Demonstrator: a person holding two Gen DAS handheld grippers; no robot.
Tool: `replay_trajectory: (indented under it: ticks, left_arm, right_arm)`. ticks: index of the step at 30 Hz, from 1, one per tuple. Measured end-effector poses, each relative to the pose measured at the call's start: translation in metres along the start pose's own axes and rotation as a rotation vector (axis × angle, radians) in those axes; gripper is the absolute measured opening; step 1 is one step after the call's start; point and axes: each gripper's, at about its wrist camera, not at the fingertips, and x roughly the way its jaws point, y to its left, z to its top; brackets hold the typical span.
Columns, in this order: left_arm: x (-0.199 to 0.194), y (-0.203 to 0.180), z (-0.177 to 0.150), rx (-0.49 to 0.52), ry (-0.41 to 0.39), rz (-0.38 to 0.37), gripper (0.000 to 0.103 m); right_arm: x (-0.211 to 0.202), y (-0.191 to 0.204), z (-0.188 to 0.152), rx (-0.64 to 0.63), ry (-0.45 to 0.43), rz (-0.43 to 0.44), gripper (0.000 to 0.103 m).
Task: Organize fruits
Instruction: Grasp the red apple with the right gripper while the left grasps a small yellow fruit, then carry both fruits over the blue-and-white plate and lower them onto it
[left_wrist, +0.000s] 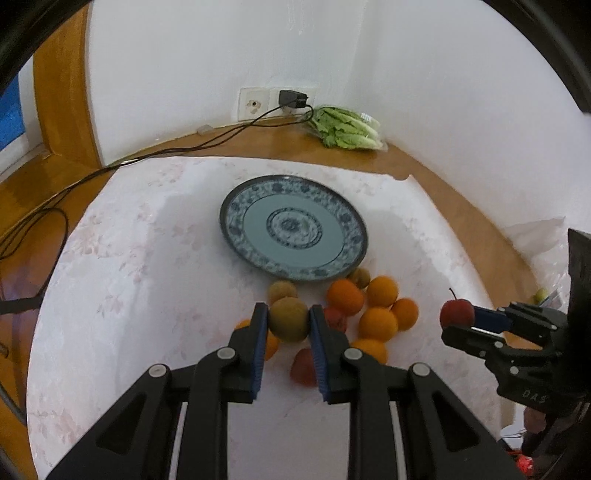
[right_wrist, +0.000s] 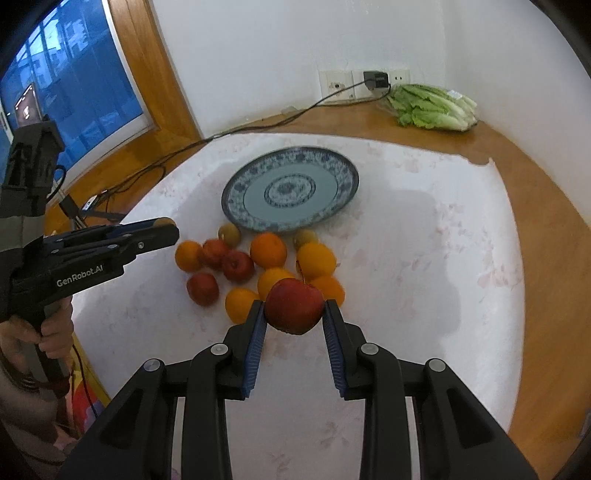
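A white cloth (left_wrist: 147, 295) covered most of the wooden table (left_wrist: 461, 192), and on it, toward the wall, sat an empty blue patterned plate (left_wrist: 236, 229). Just in front of the plate lay the fruit pile (right_wrist: 258, 266): oranges, red apples and a few kiwis, bunched together and touching.

The left gripper (left_wrist: 288, 319) had its jaws pinched on a kiwi (left_wrist: 288, 321), held clear of the pile below it. The right gripper (right_wrist: 294, 312) had its jaws clamped on a red apple (right_wrist: 293, 308), stem up, also above the pile's near edge.

Judging by this, the step was carrying both fruits to the plate. To do it well, each fruit should probably travel high enough to clear the pile and the plate's raised rim, then come down low over the flat centre before the jaws let go, since round fruit dropped from height would likely roll off. Setting them on opposite sides would leave room for the rest and keep the two grippers apart.
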Motion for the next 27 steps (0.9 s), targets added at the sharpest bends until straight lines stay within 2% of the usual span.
replay_trajectory:
  ticks: [9,19,27]
  left_arm:
    - [-0.001,-0.002,0.033,0.021,-0.021,0.014,0.023]
    - [0.032,0.005,0.059,-0.012,-0.012,0.010,0.023]
    - [0.070,0.015,0.070,-0.044,0.014,0.033,0.023]
  right_arm:
    - [-0.007,-0.001,0.038,-0.038,-0.036,-0.004,0.032]
    - [0.027,-0.006,0.076,-0.024,-0.031,0.029,0.032]
    - [0.066,-0.012,0.093,-0.022,-0.008,0.040,0.032]
